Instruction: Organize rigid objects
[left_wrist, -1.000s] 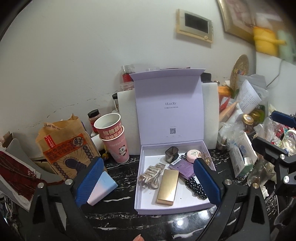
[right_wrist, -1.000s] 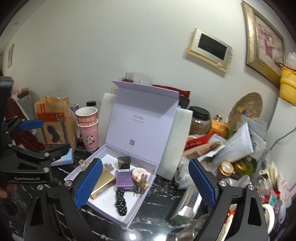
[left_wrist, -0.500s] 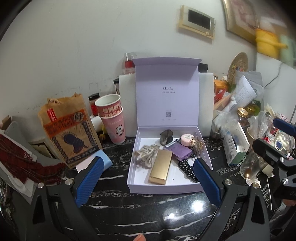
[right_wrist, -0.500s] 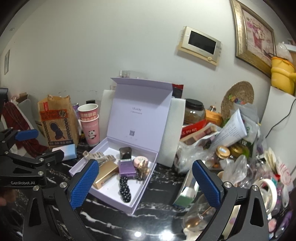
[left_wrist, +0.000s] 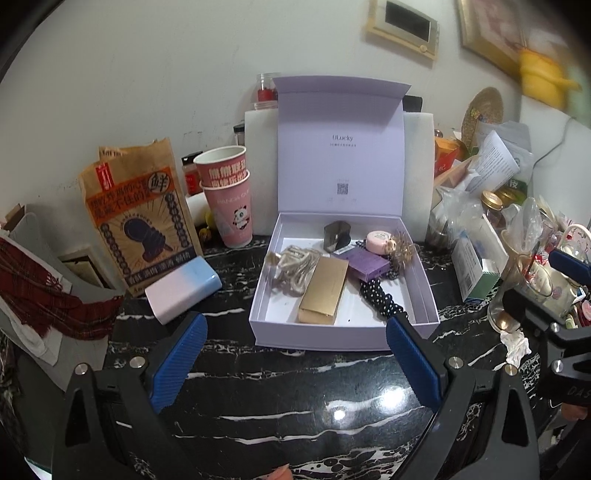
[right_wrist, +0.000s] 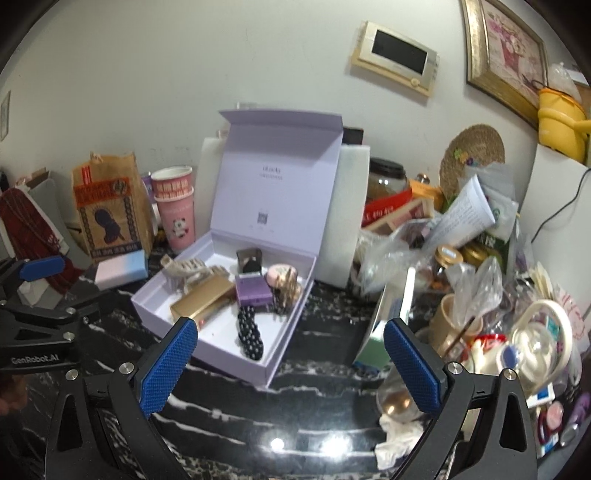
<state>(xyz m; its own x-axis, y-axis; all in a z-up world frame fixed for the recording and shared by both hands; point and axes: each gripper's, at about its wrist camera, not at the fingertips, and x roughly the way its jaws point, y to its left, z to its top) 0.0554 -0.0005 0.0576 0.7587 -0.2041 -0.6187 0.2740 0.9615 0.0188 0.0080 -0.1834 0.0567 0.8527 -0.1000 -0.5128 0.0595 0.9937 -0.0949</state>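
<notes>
An open lilac box (left_wrist: 343, 336) (right_wrist: 207, 306) stands on the black marble counter with its lid upright. Inside lie a gold case (left_wrist: 323, 290) (right_wrist: 203, 301), a purple box (left_wrist: 364, 260) (right_wrist: 253, 288), a beige hair claw (left_wrist: 295, 264), a black beaded band (left_wrist: 380, 297) (right_wrist: 249, 332), a pink round tin (left_wrist: 377, 240) and a dark clip (left_wrist: 337, 234). A pink-and-blue power bank (left_wrist: 183, 284) (right_wrist: 120, 267) lies left of the box. My left gripper (left_wrist: 293, 363) is open and empty, short of the box's front wall. My right gripper (right_wrist: 290, 363) is open and empty, near the box's right corner.
A printed paper bag (left_wrist: 136, 218) and stacked paper cups (left_wrist: 229, 199) stand left of the box. Jars, bags and packets (right_wrist: 461, 258) crowd the right side, with a small carton (right_wrist: 391, 317) near my right fingers. Bare counter (left_wrist: 295, 417) lies in front.
Both grippers have drawn back and sunk; the box now sits farther ahead of the fingers, and the power bank has come clear of the left finger. Nothing was grasped.
</notes>
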